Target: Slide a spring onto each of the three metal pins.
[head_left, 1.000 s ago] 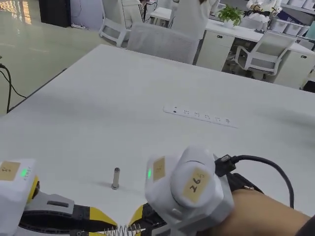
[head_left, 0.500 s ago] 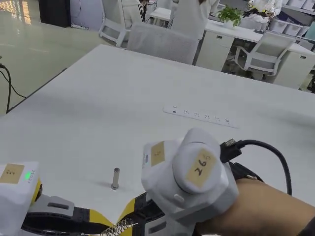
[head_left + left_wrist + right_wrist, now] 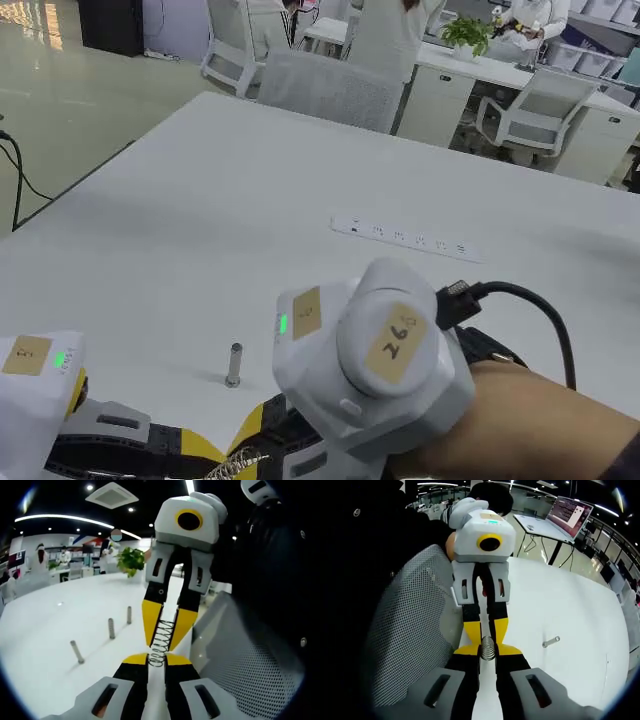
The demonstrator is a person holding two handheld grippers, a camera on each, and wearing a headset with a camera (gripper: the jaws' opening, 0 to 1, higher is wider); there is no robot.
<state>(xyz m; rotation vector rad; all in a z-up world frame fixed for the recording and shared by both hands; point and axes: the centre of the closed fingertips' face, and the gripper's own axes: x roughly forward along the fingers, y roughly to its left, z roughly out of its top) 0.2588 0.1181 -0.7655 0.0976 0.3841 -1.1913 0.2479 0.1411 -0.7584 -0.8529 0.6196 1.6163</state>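
Note:
A short metal spring point(image 3: 161, 641) is stretched between my two grippers, which face each other tip to tip near the table's front edge. My left gripper point(image 3: 156, 659) is shut on one end of it. My right gripper point(image 3: 487, 652) is shut on the other end, where the spring point(image 3: 487, 648) shows end-on. In the head view the spring point(image 3: 235, 462) lies tilted between the yellow tips. Three upright metal pins point(image 3: 111, 628) stand in a row on the white table, all bare. One pin point(image 3: 234, 365) stands just beyond the grippers.
The white table point(image 3: 300, 190) stretches far ahead, with a flush power strip point(image 3: 405, 237) in its middle. A black cable point(image 3: 540, 310) runs from my right gripper. Office chairs point(image 3: 330, 90) stand at the far edge. A laptop point(image 3: 572, 512) sits on another desk.
My right gripper has shifted a little left and up and turned. The spring between the tips has gone from level to tilted. The pin has stayed put.

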